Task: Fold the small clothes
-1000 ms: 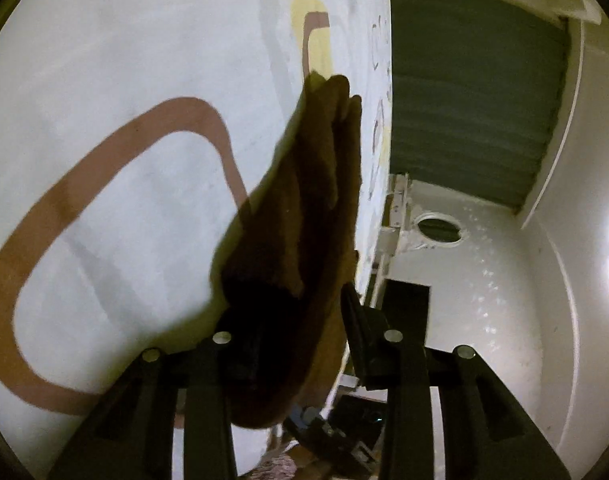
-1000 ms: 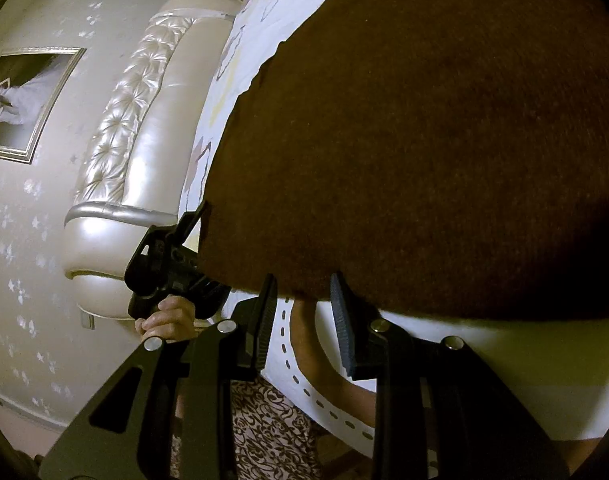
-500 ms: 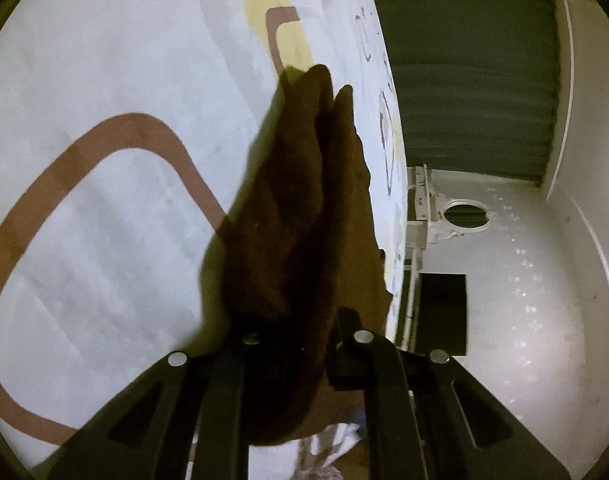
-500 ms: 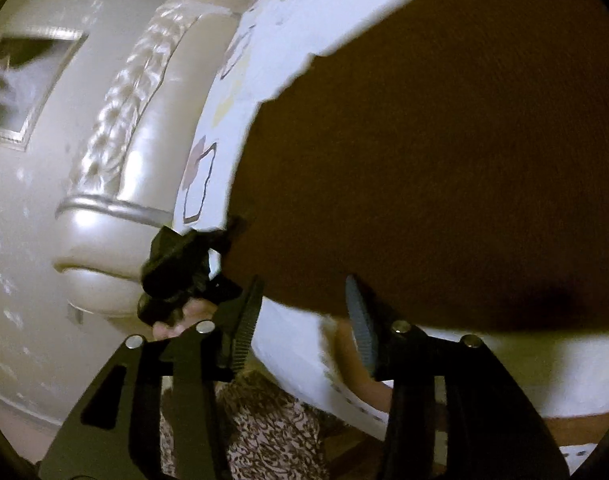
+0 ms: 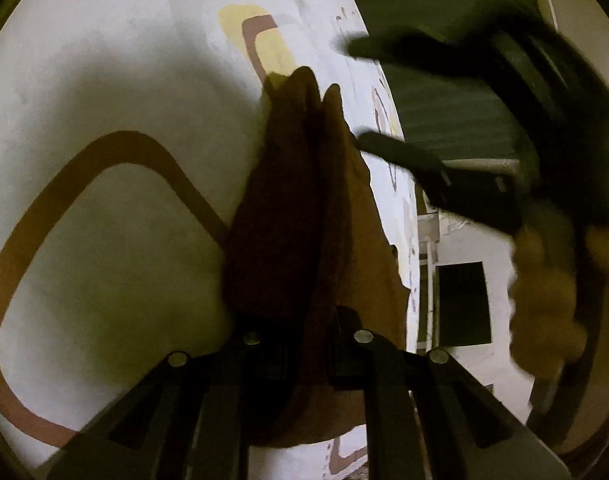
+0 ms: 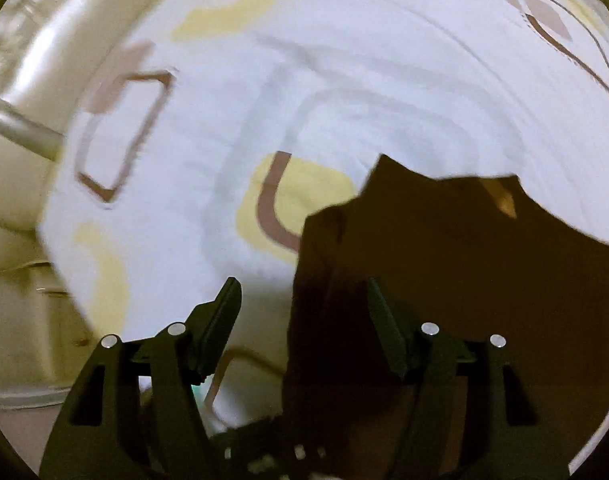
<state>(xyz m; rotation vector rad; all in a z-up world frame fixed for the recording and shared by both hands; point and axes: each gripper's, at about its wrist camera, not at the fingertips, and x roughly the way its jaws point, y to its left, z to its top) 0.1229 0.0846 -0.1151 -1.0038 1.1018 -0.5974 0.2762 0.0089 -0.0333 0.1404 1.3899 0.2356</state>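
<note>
A dark brown garment (image 5: 296,216) lies bunched in folds on the white patterned bedsheet (image 5: 104,80). My left gripper (image 5: 304,328) is shut on its near edge. In the left wrist view my right gripper (image 5: 356,96) shows blurred at the upper right, open, its fingers (image 5: 400,156) by the garment's far end. In the right wrist view the right gripper (image 6: 304,312) is open over the left edge of the garment (image 6: 444,280), holding nothing.
The sheet (image 6: 344,80) carries yellow patches and brown outlined shapes. A cream padded headboard (image 6: 20,120) lies at the left in the right wrist view. A green curtain (image 5: 444,40) and white furniture (image 5: 456,280) stand beyond the bed edge.
My right gripper has opened wider and swung up over the bed, now looking down at the garment's far end. It has entered the left wrist view. The left gripper keeps its grip.
</note>
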